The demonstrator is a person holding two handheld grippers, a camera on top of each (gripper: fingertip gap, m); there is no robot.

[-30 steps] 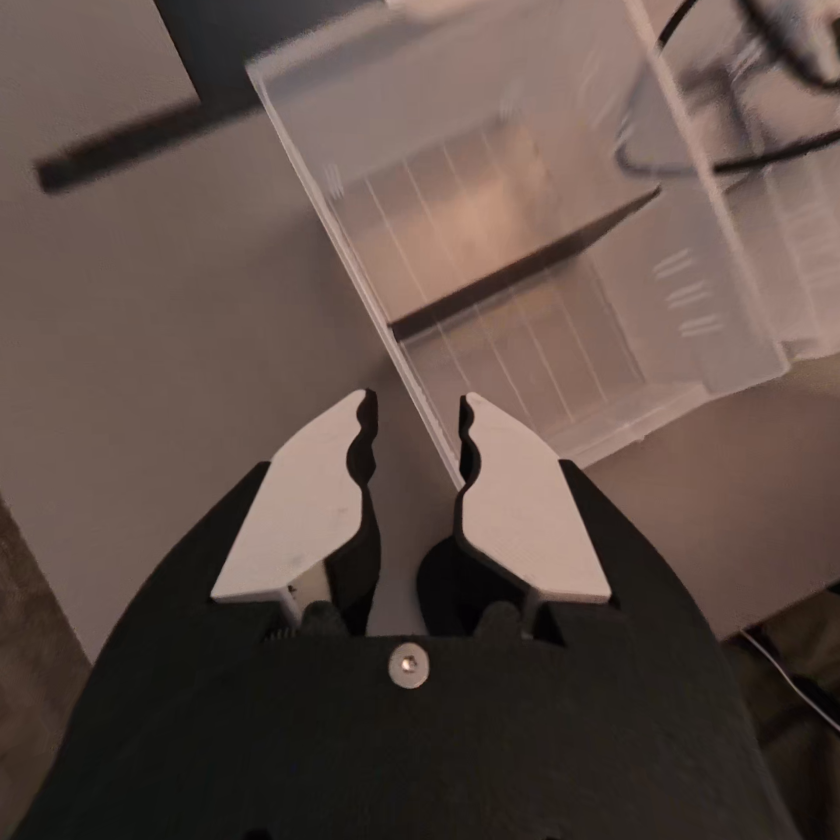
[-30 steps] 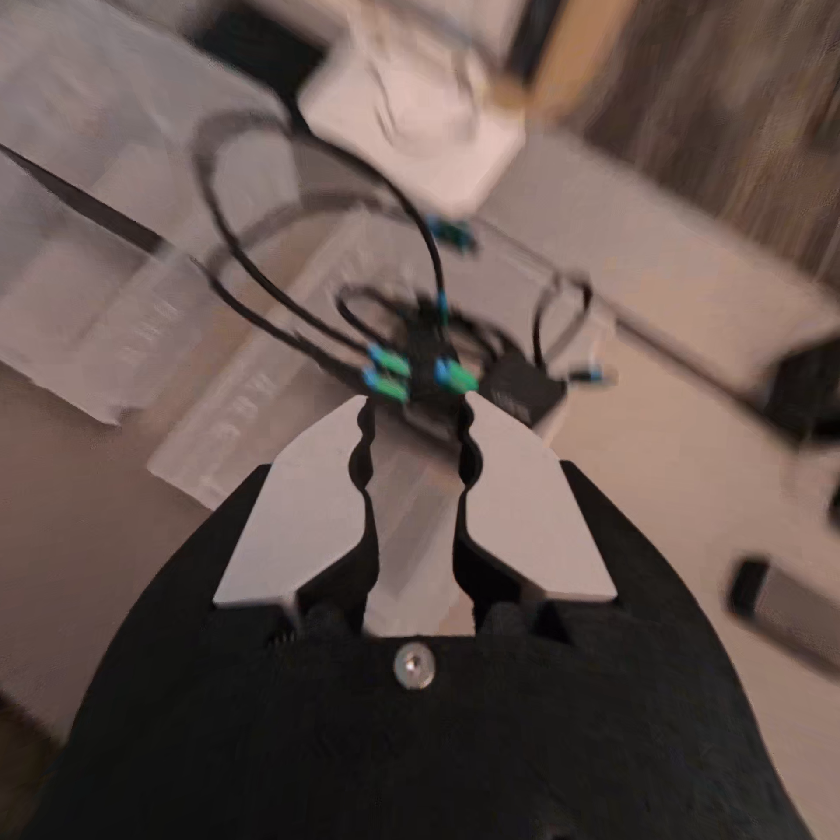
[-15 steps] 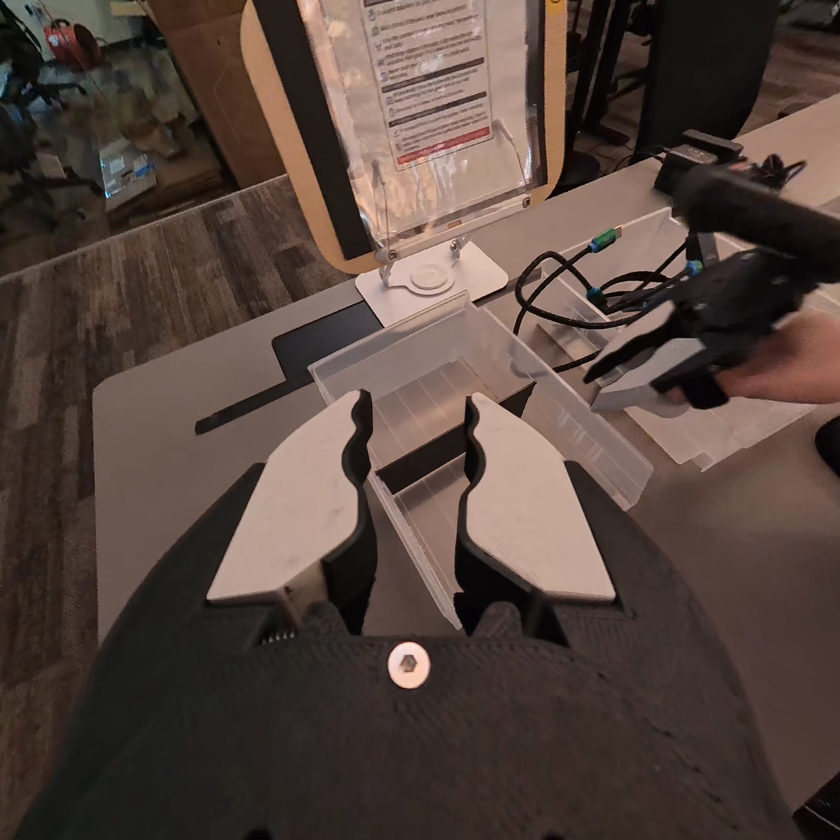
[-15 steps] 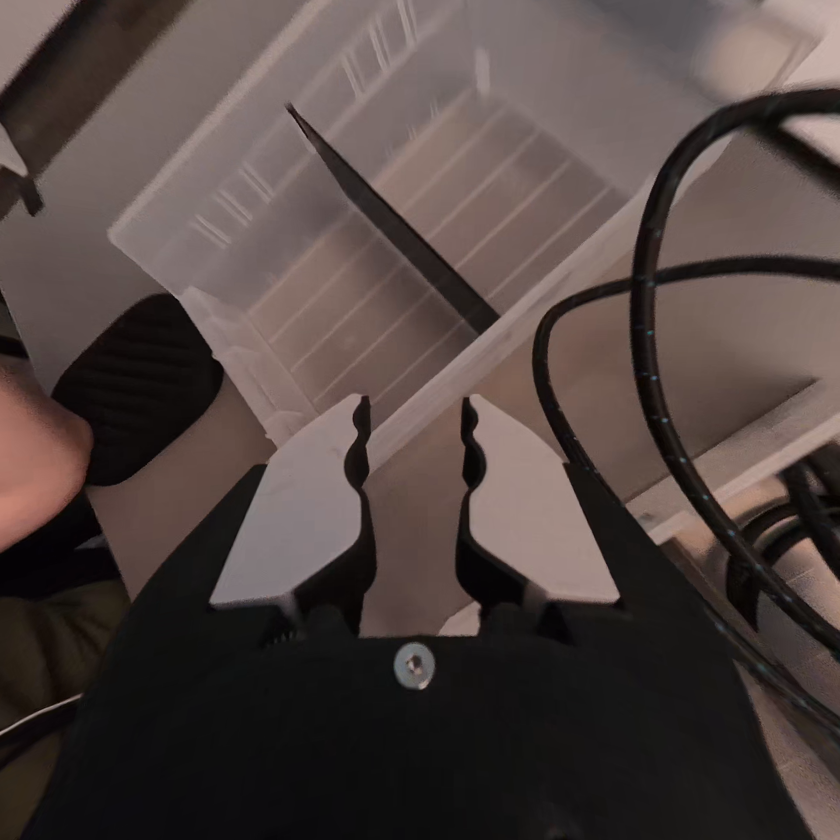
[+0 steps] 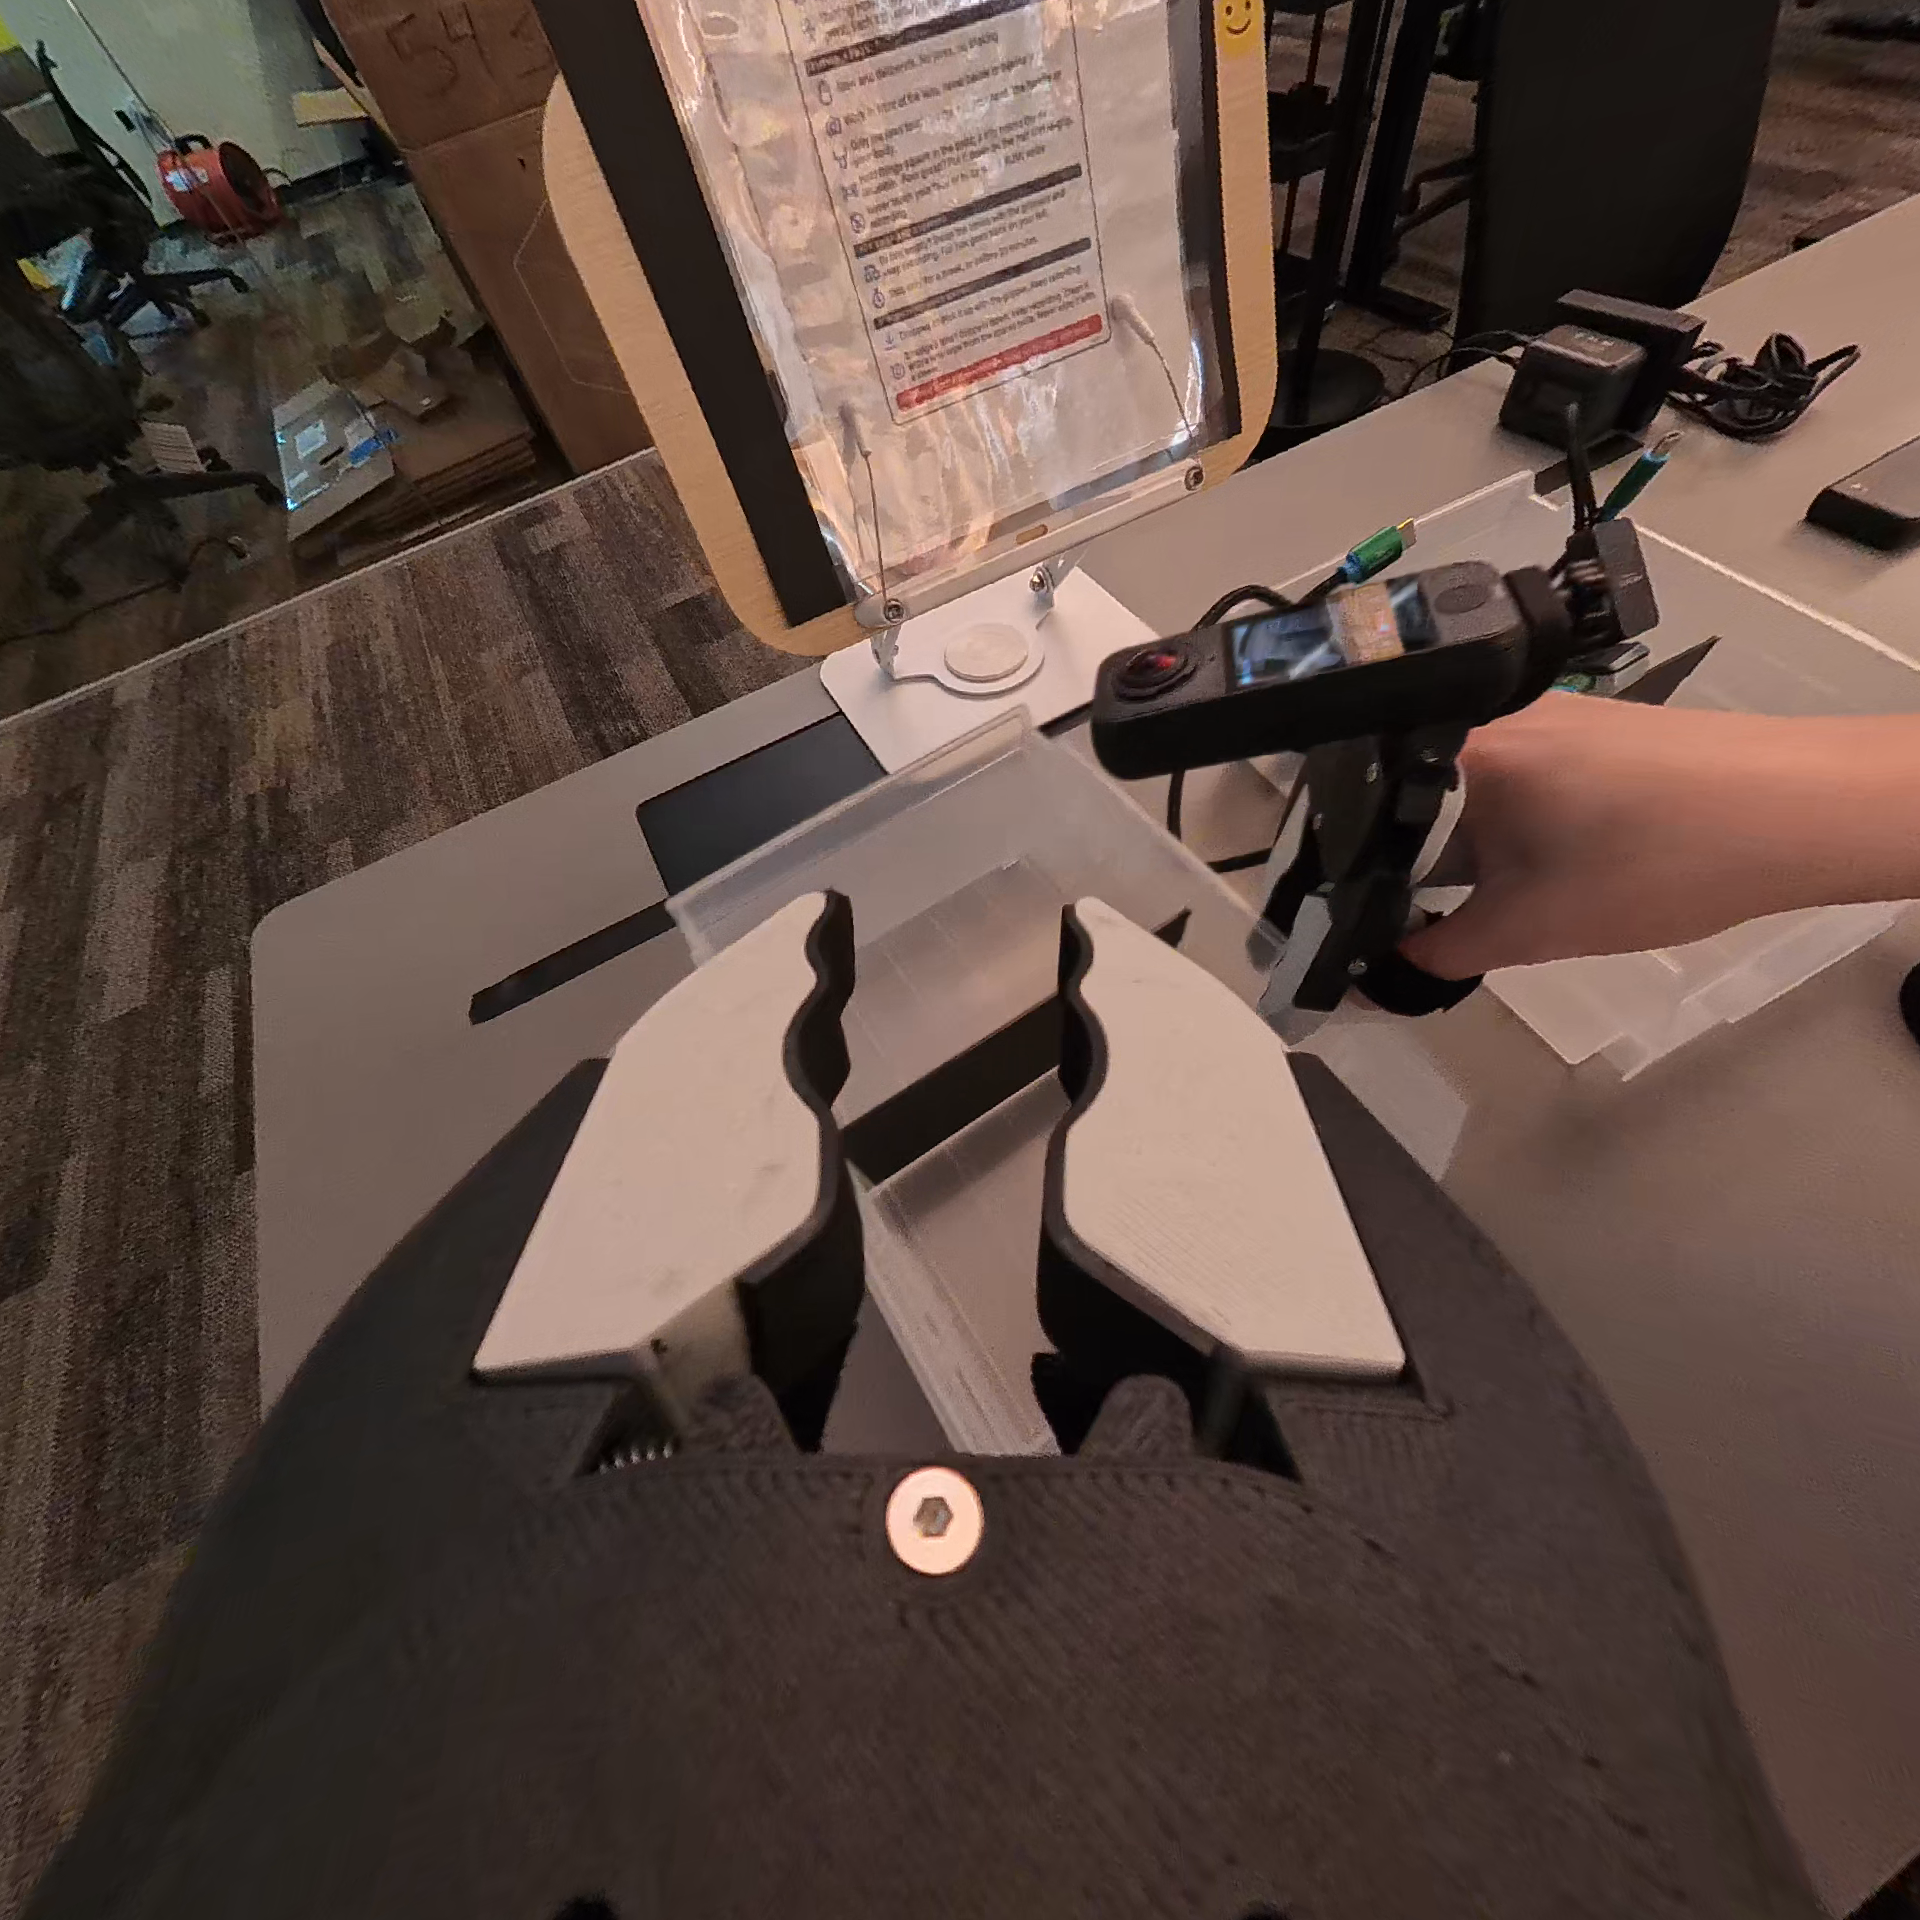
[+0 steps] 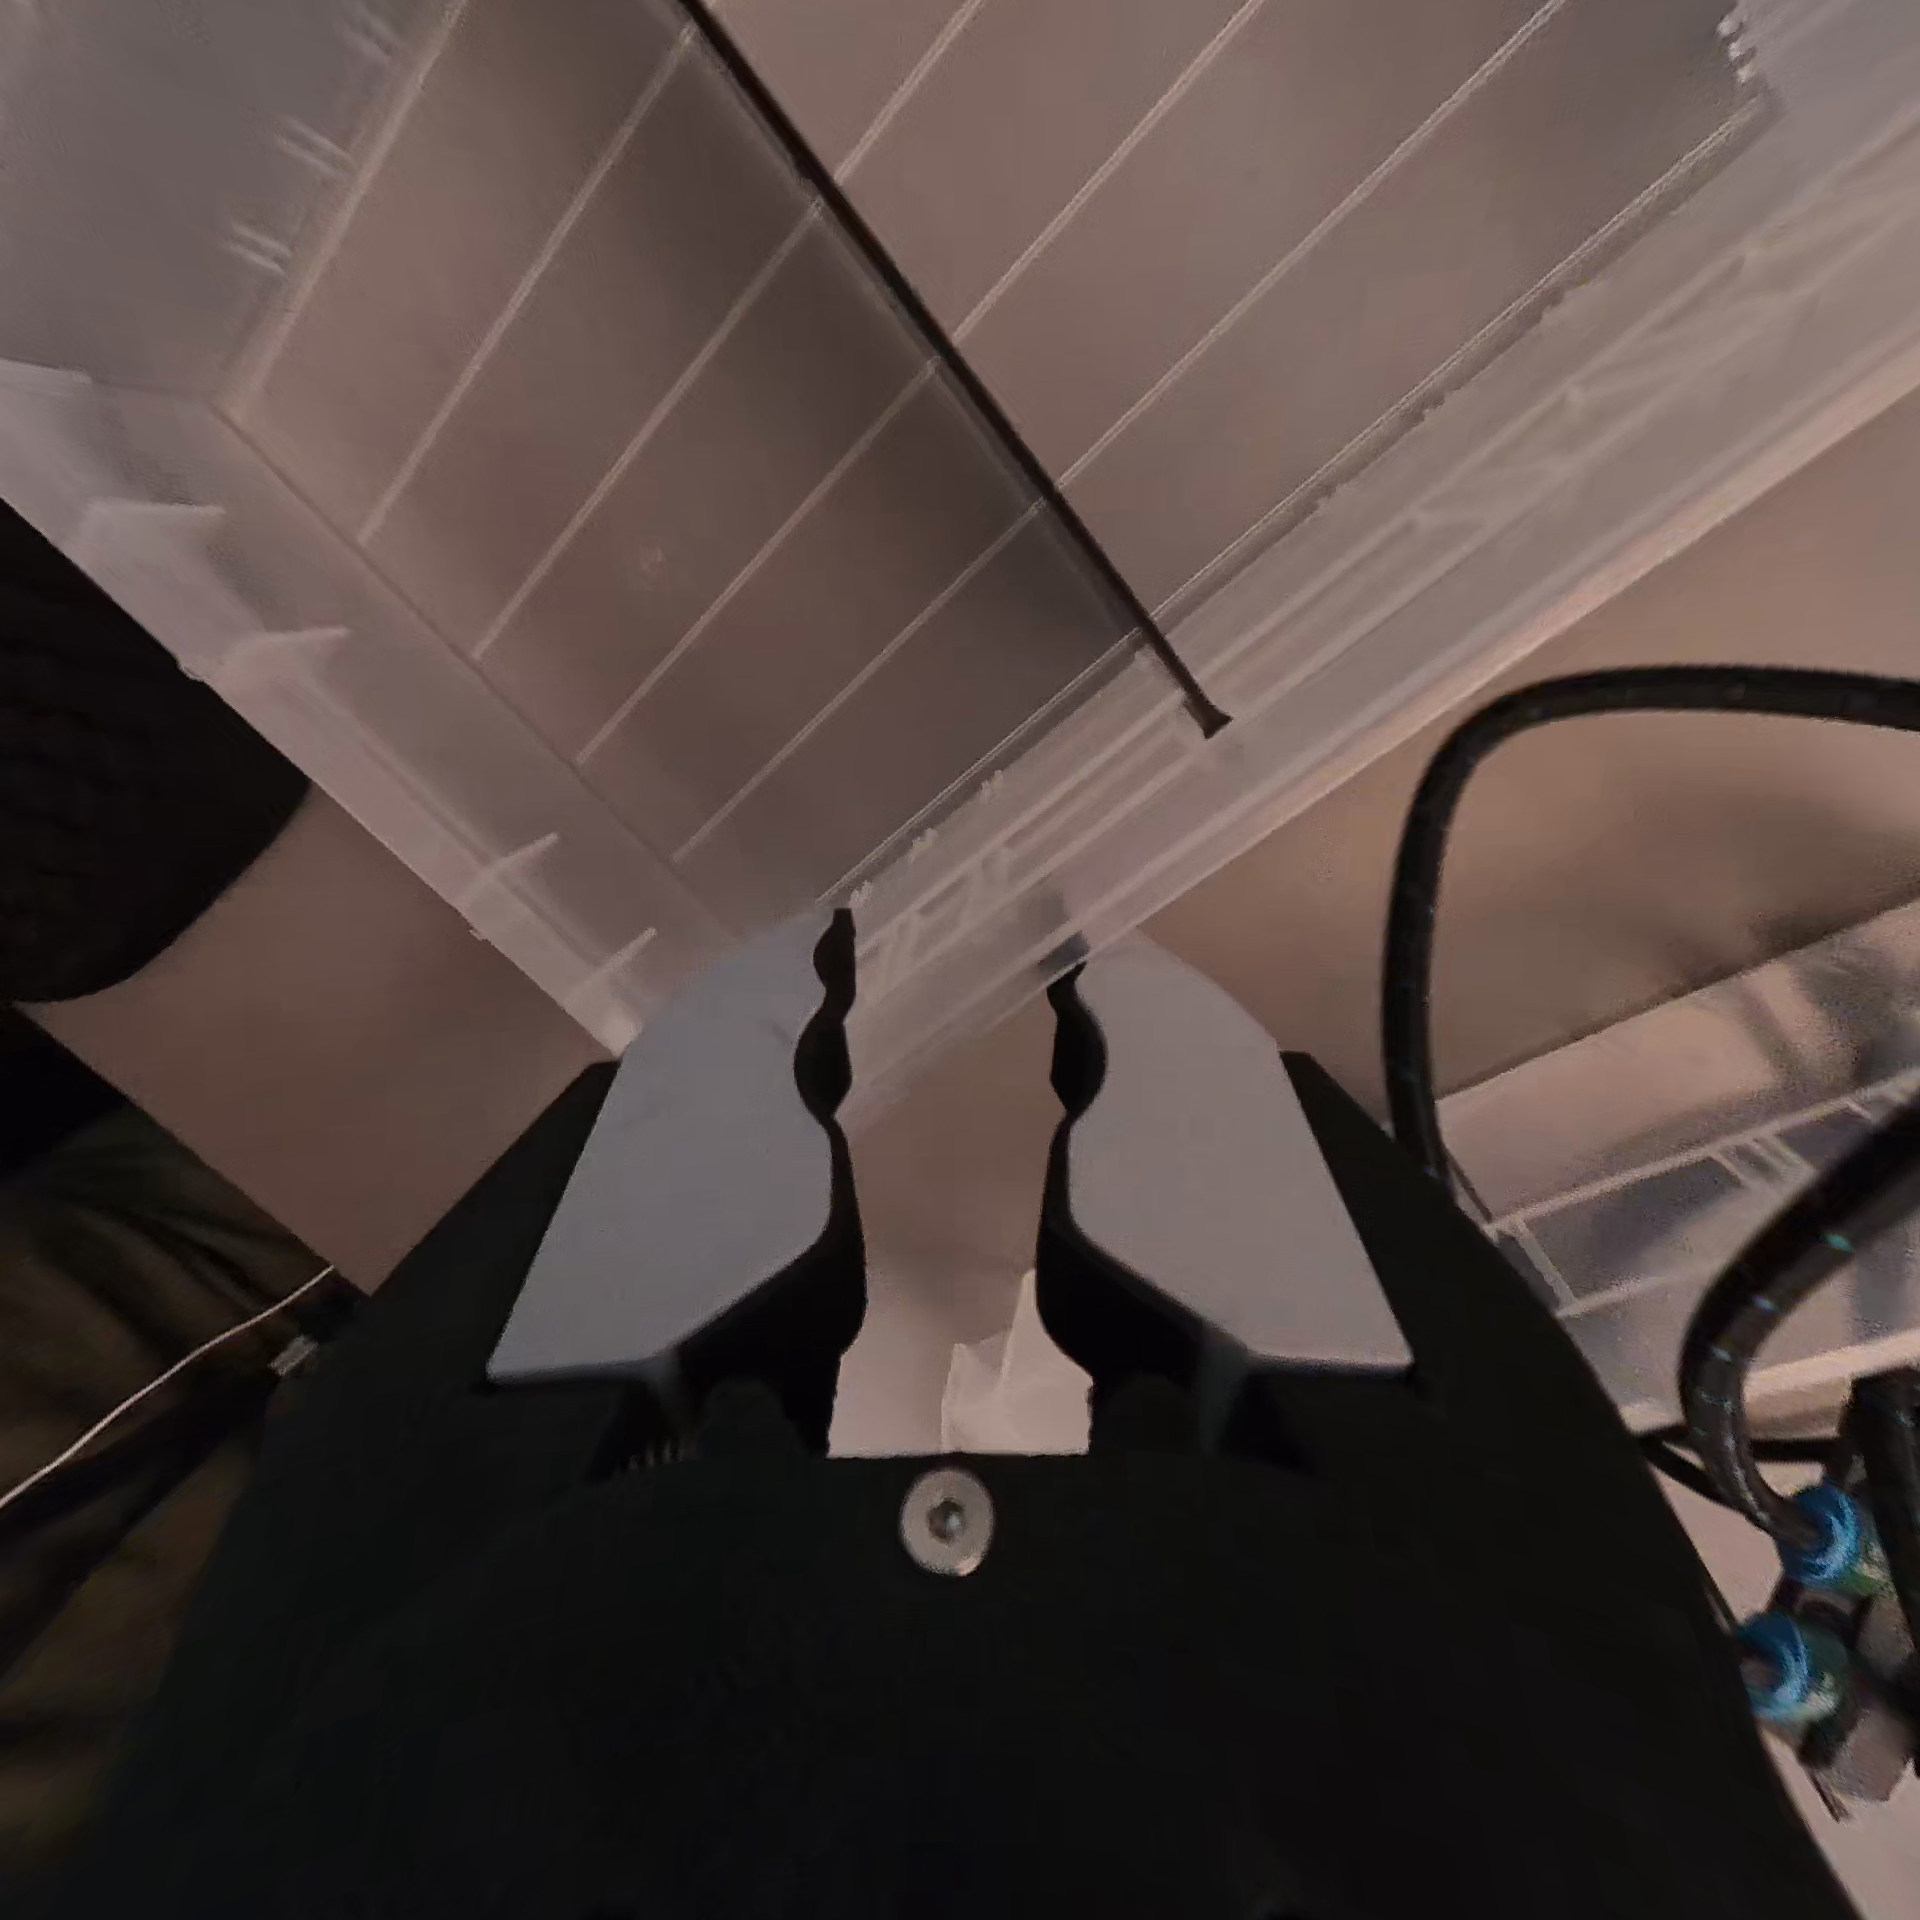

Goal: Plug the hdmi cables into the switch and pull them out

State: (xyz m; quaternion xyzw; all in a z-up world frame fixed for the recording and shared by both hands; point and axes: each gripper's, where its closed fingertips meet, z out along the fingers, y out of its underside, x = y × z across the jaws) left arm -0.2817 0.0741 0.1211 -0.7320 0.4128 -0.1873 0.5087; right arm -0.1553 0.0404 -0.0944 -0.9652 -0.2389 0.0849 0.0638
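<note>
My left gripper point(image 5: 945, 920) is open and empty, above the near end of a clear plastic bin point(image 5: 1164, 862) with a black divider point(image 5: 935, 1091). My right gripper point(image 6: 951, 945) is open and empty, pointing down at that bin's long side wall point(image 6: 1039, 862). In the left wrist view the right gripper point(image 5: 1294, 987) is held by a hand, just right of the bin. Black braided cables point(image 6: 1429, 935) with blue-collared plugs point(image 6: 1818, 1548) lie at the right. Green and blue plug ends point(image 5: 1377, 551) stick up behind the right gripper. The switch itself is not clearly shown.
A framed sign on a white stand point(image 5: 977, 665) stands at the table's back edge. A second clear bin point(image 6: 1662, 1174) holds the cables. A black power brick point(image 5: 1590, 364) and a dark flat device point(image 5: 1870, 499) lie far right. The table's left edge point(image 5: 260, 1039) drops to carpet.
My right gripper has swung away from the cable plugs and come down close to the divided bin's wall. My left gripper has tilted up from looking down on the bin. Both stayed open.
</note>
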